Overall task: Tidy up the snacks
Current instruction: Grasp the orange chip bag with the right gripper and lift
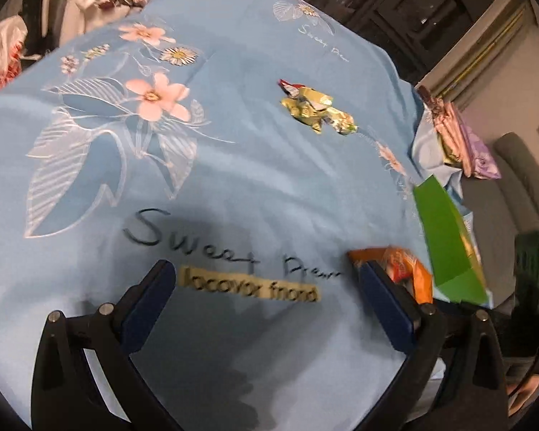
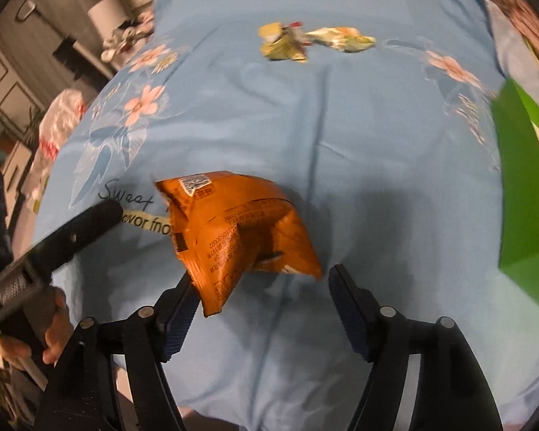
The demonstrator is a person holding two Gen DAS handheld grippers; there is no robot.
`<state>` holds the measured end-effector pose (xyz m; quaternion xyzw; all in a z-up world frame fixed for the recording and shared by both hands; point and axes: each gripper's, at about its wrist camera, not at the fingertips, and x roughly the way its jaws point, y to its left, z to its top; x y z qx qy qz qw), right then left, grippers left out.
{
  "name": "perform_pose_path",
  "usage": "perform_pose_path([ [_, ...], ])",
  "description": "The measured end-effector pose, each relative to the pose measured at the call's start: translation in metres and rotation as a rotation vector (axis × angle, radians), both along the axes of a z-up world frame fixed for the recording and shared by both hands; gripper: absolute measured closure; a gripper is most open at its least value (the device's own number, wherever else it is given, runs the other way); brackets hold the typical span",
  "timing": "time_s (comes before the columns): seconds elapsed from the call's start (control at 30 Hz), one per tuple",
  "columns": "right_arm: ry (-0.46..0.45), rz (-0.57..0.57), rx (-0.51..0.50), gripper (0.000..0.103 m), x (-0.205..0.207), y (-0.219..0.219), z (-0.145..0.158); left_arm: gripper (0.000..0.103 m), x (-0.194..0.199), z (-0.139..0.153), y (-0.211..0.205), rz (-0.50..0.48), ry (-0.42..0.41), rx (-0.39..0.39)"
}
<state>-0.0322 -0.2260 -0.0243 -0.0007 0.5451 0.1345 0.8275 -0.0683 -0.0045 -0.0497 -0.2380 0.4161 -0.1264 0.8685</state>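
Lying on the blue flowered cloth of the table, toward its near edge, the orange snack bag (image 2: 240, 237) is a puffed foil pouch: judged light, soft, crinkly and somewhat slippery, its contents probably crushable, so the flat sealed seam at an end is the safer place to take hold than the inflated belly. The right tool (image 2: 264, 289) stands released, jaws spread; the bag's lower corner overlaps the left pad (image 2: 183, 305) in the picture, but the other pad is clear of it, so nothing is gripped. The left tool (image 1: 266, 280) is likewise released and empty, poised above the printed lettering on the cloth. A green box (image 1: 449, 244) stands at the table's right edge, and crumpled yellow-green wrappers (image 1: 316, 111) lie toward the far edge. The right wrist view shows the bag's full printed back and the left tool's dark body with the hand (image 2: 55, 334) holding it; the left wrist view shows only a blurred sliver of the bag behind its right finger, but adds pink and purple packets (image 1: 463, 140) at the far right corner.
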Motion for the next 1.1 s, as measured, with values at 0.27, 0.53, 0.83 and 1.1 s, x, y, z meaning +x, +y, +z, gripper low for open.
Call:
perform_pose_path([
  [0.27,0.041,-0.094,0.111,0.024,-0.016,-0.033,0.004,0.001,0.011,-0.002,-0.044,-0.110,0.029,0.020],
  [0.53,0.145,-0.241,0.509,0.015,-0.006,-0.073,-0.013,0.001,0.009,-0.007,-0.045,-0.192,0.081,-0.171],
  [0.83,0.221,-0.319,0.727,0.015,0.018,-0.081,-0.041,0.001,-0.011,-0.004,-0.046,-0.351,0.174,-0.384],
  [1.1,0.234,-0.257,0.773,0.016,0.026,-0.071,-0.050,0.001,-0.028,-0.003,-0.067,-0.476,0.159,-0.388],
])
